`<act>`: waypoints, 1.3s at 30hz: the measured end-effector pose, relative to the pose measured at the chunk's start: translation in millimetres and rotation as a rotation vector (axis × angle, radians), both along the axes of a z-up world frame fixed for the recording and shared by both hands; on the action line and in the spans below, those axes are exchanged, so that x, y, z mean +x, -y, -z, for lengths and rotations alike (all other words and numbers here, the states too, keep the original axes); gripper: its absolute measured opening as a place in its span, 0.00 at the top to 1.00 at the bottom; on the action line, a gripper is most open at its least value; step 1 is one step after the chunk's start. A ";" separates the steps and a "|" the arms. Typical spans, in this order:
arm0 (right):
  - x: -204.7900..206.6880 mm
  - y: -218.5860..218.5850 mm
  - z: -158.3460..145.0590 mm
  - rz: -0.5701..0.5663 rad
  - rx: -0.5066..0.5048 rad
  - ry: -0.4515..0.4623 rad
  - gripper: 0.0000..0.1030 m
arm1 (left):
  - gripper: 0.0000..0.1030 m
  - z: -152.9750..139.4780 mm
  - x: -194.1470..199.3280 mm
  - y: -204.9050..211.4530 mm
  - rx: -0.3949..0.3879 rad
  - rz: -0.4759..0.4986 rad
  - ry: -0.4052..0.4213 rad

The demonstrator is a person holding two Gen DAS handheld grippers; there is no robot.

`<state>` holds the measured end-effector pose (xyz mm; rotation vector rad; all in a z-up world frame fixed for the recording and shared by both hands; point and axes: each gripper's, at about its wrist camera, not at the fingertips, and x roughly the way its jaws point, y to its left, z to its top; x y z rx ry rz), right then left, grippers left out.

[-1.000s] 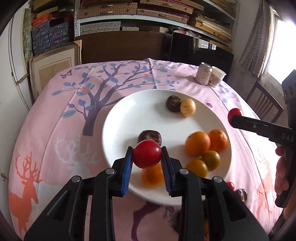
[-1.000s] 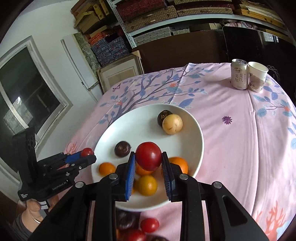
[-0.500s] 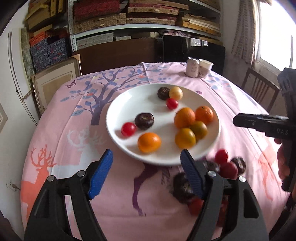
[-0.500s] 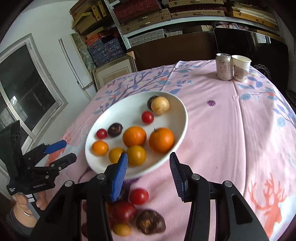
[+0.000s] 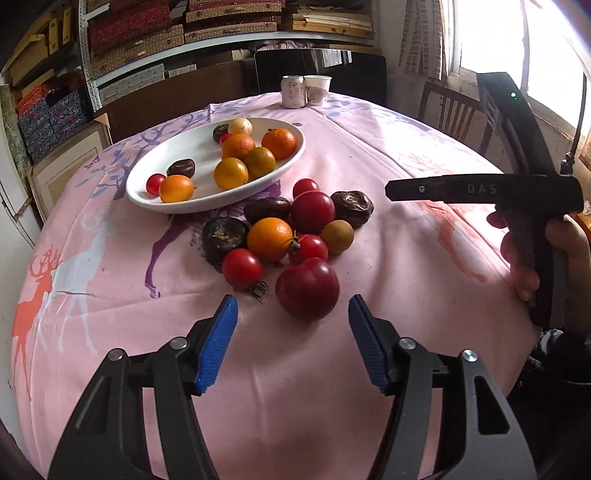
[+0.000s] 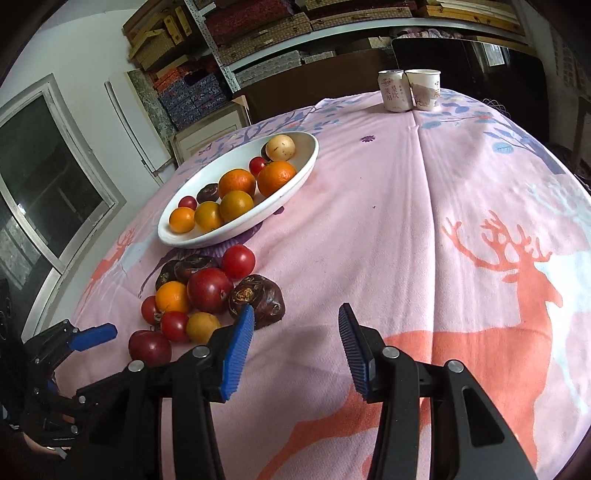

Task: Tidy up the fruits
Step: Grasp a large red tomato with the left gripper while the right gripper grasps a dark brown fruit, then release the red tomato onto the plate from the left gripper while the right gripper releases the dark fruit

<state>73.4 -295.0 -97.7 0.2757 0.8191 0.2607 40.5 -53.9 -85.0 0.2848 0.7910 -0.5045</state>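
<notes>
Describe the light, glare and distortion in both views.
Left wrist view: the window at top right is blown out to white, the table edge bows from the fisheye lens, and the fruit pile is sharp. Right wrist view: light is even daylight, the left tool sits dim in the lower left corner, and the shelves curve.

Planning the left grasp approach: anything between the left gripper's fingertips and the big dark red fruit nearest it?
Nothing but bare pink tablecloth lies between the open left gripper and the big dark red fruit, as the left wrist view shows.
</notes>
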 end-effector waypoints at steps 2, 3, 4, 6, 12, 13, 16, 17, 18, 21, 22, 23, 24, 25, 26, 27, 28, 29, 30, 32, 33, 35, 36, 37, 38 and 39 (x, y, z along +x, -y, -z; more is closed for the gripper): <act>-0.3 -2.8 0.2 -0.005 -0.008 -0.004 0.54 | 0.41 4.5 8.9 8.3 0.008 -0.011 -0.014; 0.3 -3.1 1.0 -0.007 -0.011 -0.008 0.54 | 0.42 8.5 14.7 13.6 0.014 -0.015 -0.032; 0.3 -3.3 1.4 -0.009 -0.010 -0.010 0.54 | 0.58 14.4 20.5 18.6 0.029 -0.017 -0.060; -1.2 -2.2 1.3 -0.007 -0.007 -0.005 0.54 | 0.62 19.1 22.9 24.9 0.048 -0.019 -0.078; -0.8 -11.4 -0.1 -0.032 -0.051 0.002 0.53 | 0.62 1.1 6.5 7.9 -0.028 -0.012 -0.052; 0.3 -16.6 -0.5 -0.043 -0.074 0.000 0.53 | 0.62 -2.9 5.0 1.8 -0.043 -0.020 -0.048; 8.9 -32.1 -2.4 -0.070 -0.115 -0.005 0.53 | 0.62 -9.6 6.0 -14.4 -0.060 -0.053 -0.048; 12.5 -36.4 -2.9 -0.072 -0.130 -0.008 0.53 | 0.62 -11.3 8.1 -19.2 -0.066 -0.064 -0.053; 17.6 -41.6 -2.7 -0.079 -0.146 -0.018 0.53 | 0.62 -12.6 10.1 -23.0 -0.068 -0.078 -0.051; 31.1 -55.7 2.3 -0.101 -0.188 -0.060 0.53 | 0.62 -15.5 12.7 -31.8 -0.077 -0.104 -0.048; 35.8 -59.5 5.1 -0.104 -0.202 -0.081 0.53 | 0.62 -16.2 12.2 -33.9 -0.079 -0.110 -0.044; 38.7 -62.4 6.3 -0.098 -0.220 -0.087 0.53 | 0.62 -17.2 11.7 -35.8 -0.077 -0.113 -0.039; 40.0 -64.8 5.8 -0.097 -0.236 -0.089 0.54 | 0.62 -17.8 11.4 -37.1 -0.076 -0.115 -0.034; 40.4 -66.8 4.5 -0.090 -0.259 -0.086 0.58 | 0.62 -18.1 11.5 -38.5 -0.078 -0.116 -0.034; 38.5 -66.5 3.0 -0.077 -0.264 -0.075 0.58 | 0.62 -18.8 12.1 -39.9 -0.084 -0.119 -0.036; 35.7 -65.0 1.4 -0.074 -0.256 -0.063 0.59 | 0.62 -19.6 12.1 -41.6 -0.088 -0.121 -0.036; 32.0 -62.7 -1.2 -0.072 -0.244 -0.052 0.59 | 0.62 -20.8 11.8 -43.3 -0.091 -0.123 -0.032; 27.6 -60.5 -4.4 -0.067 -0.236 -0.039 0.59 | 0.62 -22.5 11.2 -45.3 -0.096 -0.125 -0.028; 22.5 -57.1 -8.6 -0.063 -0.227 -0.022 0.59 | 0.62 -24.4 10.6 -47.6 -0.101 -0.125 -0.023; 16.8 -47.0 -16.7 -0.052 -0.190 0.005 0.59 | 0.62 -29.7 11.6 -51.4 -0.114 -0.127 -0.014; 16.3 -40.5 -21.8 -0.046 -0.163 0.014 0.59 | 0.62 -32.8 13.6 -53.0 -0.123 -0.127 -0.010; 21.4 -29.8 -32.5 -0.039 -0.122 0.028 0.59 | 0.62 -39.9 22.4 -54.7 -0.136 -0.124 -0.005; 25.9 -26.4 -38.2 -0.031 -0.116 0.033 0.59 | 0.62 -43.4 29.3 -54.0 -0.140 -0.126 -0.004; 31.4 -23.6 -44.4 -0.023 -0.112 0.037 0.59 | 0.62 -47.7 38.4 -53.0 -0.144 -0.128 0.001; 38.2 -22.4 -51.1 -0.024 -0.105 0.042 0.59 | 0.62 -51.3 47.1 -49.9 -0.144 -0.130 0.009; 46.0 -22.7 -58.3 -0.028 -0.100 0.050 0.59 | 0.61 -54.7 57.3 -47.5 -0.142 -0.137 0.016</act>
